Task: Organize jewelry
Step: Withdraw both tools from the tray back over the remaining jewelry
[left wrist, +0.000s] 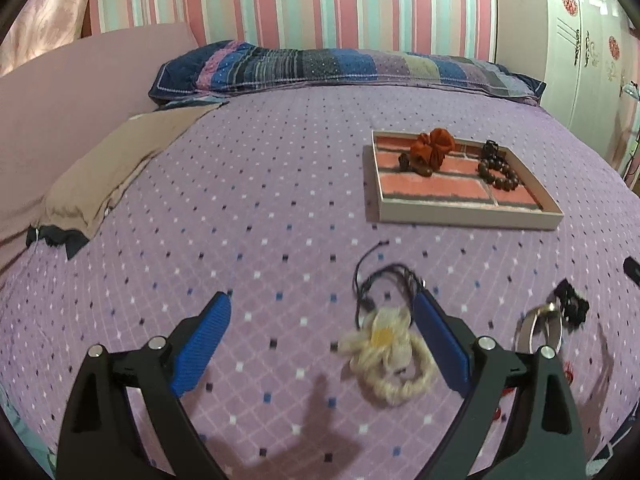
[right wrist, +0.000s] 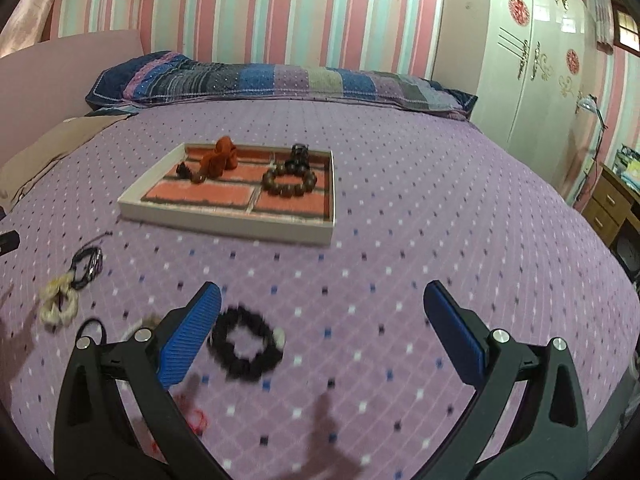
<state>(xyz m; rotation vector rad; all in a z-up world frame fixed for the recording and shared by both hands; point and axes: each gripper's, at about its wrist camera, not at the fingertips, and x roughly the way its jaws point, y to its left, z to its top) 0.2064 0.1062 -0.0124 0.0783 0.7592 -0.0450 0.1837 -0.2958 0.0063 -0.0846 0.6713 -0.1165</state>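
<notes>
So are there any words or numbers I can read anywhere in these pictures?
None can be read.
Red round paper decorations on the white wardrobe: patterns too blurred to tell.
Gold swirly wardrobe decals: ornaments, no readable letters.

Left wrist view: we look from low over the near edge of the bed [left wrist: 280, 200] toward the pillow end, the tray [left wrist: 460, 216] right of centre. Right wrist view: we face likewise, the tray [right wrist: 224, 220] left of centre. Both share bed, tray and striped wall [right wrist: 256, 12].
</notes>
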